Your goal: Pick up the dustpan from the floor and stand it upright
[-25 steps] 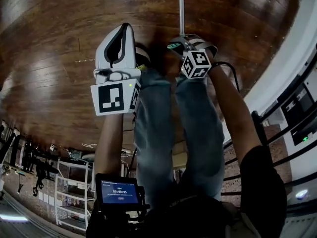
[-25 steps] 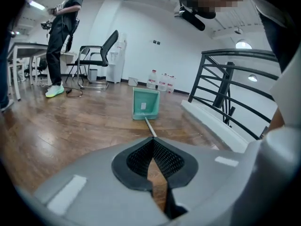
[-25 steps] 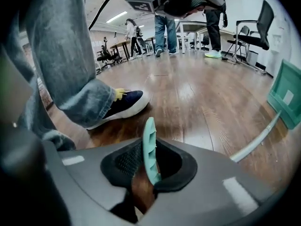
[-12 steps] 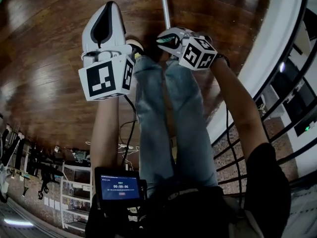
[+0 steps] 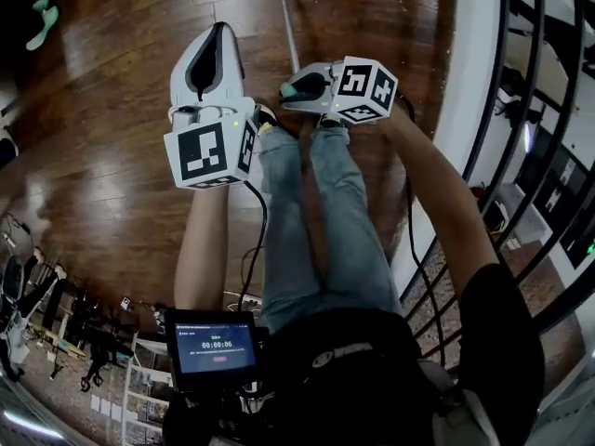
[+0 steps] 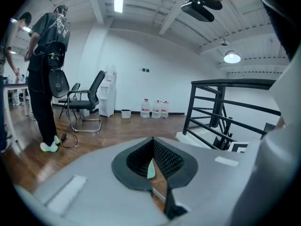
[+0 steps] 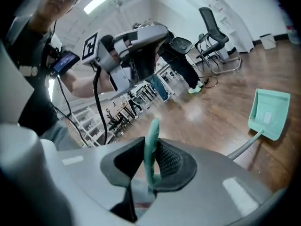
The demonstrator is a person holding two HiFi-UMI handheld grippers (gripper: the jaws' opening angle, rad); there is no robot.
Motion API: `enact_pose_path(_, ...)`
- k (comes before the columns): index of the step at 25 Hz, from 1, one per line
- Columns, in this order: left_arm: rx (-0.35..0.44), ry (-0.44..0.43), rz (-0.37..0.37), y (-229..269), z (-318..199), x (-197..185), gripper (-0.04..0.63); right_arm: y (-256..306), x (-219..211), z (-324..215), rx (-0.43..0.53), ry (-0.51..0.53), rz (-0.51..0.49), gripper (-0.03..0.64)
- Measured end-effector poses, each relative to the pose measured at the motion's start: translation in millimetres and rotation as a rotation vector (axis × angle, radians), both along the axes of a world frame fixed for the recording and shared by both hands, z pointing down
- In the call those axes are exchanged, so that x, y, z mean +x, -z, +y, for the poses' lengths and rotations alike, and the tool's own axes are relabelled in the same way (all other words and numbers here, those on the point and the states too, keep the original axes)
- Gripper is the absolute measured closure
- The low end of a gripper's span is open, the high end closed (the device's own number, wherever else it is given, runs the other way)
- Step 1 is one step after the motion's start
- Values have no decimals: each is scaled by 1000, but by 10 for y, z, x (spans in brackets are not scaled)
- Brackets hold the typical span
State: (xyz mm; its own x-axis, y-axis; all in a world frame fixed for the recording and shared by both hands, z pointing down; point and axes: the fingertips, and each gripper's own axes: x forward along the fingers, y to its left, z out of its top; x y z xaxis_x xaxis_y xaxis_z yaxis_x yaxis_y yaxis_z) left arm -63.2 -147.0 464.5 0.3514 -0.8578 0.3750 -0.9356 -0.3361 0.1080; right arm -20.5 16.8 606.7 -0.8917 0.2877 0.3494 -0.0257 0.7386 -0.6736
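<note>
My right gripper [image 5: 290, 89] holds the teal handle [image 5: 301, 85] of the dustpan, up in front of the person's knees. Its jaws are opening, with the handle [image 7: 151, 145] still between the pads. From the handle a grey pole [image 5: 287, 19] runs down and away to the teal pan [image 7: 269, 114], which rests on the wooden floor. The pan itself lies outside the head view. My left gripper [image 5: 218, 33] hangs beside the right one, to its left, shut with nothing in it. In its own view the left gripper [image 6: 152, 142] points across the room.
A black railing [image 5: 521, 110] above a white ledge runs along the right. The person's legs in jeans [image 5: 316, 230] are below the grippers. Another person [image 6: 44, 69], an office chair [image 6: 87, 100] and water bottles [image 6: 155, 108] stand farther off.
Both grippers have risen from near the floor. The right one rolled and brought the dustpan's handle up with it. The railing has come further into view.
</note>
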Motion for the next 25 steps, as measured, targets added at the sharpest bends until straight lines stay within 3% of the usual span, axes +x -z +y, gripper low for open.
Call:
enact_pose_path(10,89,-27,-8,1005,-121,-74,575,1199,-263,-434,-604,-242,-212,552)
enact_pose_path(15,84,-37,25,1164,-112,-13,575,1267,-57,-720,-863,-432,-354,551)
enact_pose_path(20,63,-54,45,1052,-234,132,575,1375,136,-1007,-904,-492,-543,549)
enact_pose_path(23,46,-79,34,954,-148,177,575,1386,73,-942,-905,-500,-567,543)
enact_pose_path(25,42,-93,19,942,-89,219,575,1323,87,-902,-921,-527,-558,501)
